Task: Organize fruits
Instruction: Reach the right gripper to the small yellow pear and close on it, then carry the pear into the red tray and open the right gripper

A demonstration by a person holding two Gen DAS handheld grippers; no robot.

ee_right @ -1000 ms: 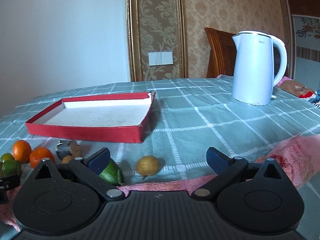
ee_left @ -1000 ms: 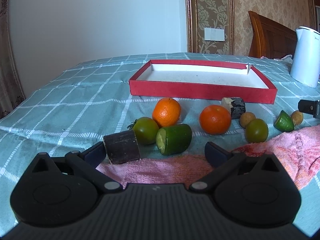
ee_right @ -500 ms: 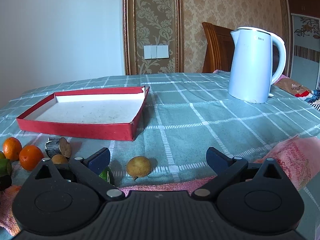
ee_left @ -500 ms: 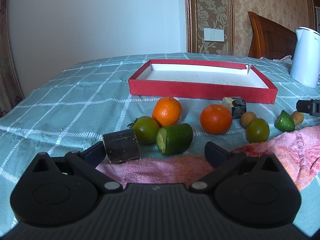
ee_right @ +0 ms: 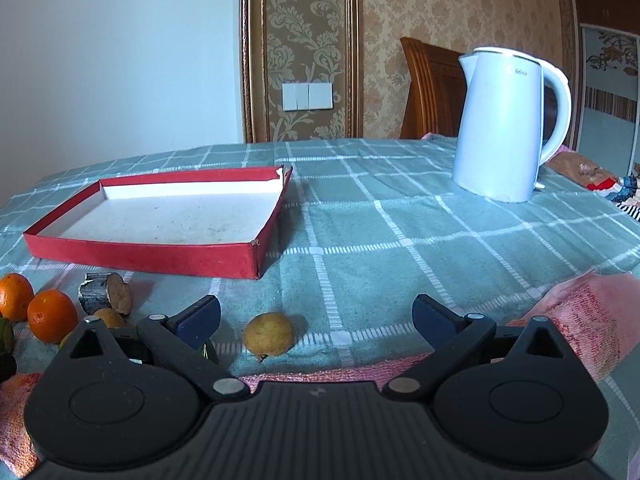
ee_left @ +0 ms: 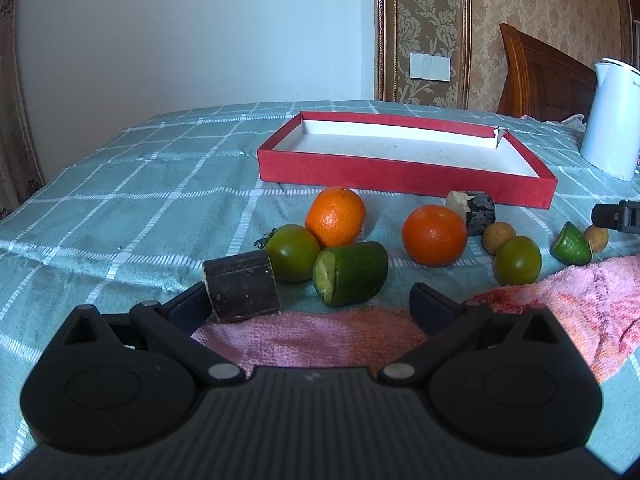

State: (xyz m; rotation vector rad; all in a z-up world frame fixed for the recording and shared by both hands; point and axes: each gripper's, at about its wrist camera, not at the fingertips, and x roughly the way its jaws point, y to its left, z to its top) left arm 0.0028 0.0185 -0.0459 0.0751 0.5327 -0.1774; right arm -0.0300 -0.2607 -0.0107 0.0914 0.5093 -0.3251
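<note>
Fruit lies on the checked cloth before an empty red tray point(ee_left: 400, 178) point(ee_right: 140, 254). In the left wrist view I see two oranges point(ee_left: 336, 216) point(ee_left: 434, 235), two green tomatoes point(ee_left: 293, 253) point(ee_left: 517, 260), a cut cucumber piece point(ee_left: 350, 273), two dark sugarcane chunks point(ee_left: 242, 286) point(ee_left: 472, 212), a lime wedge point(ee_left: 571, 243) and small brown longans point(ee_left: 498, 237). My left gripper point(ee_left: 312, 304) is open, low behind the cucumber. My right gripper point(ee_right: 316, 316) is open, with a longan point(ee_right: 269, 333) just ahead between its fingers, not touching.
A pink towel point(ee_left: 580, 300) point(ee_right: 580, 312) lies at the near edge under both grippers. A white kettle point(ee_right: 504, 128) stands at the back right, with a wooden chair point(ee_right: 428, 92) behind it. The right gripper's tip point(ee_left: 616, 216) shows at the left view's right edge.
The right gripper has swung right and closer to the longan, which now sits more centred between its fingers. The left gripper has hardly moved.
</note>
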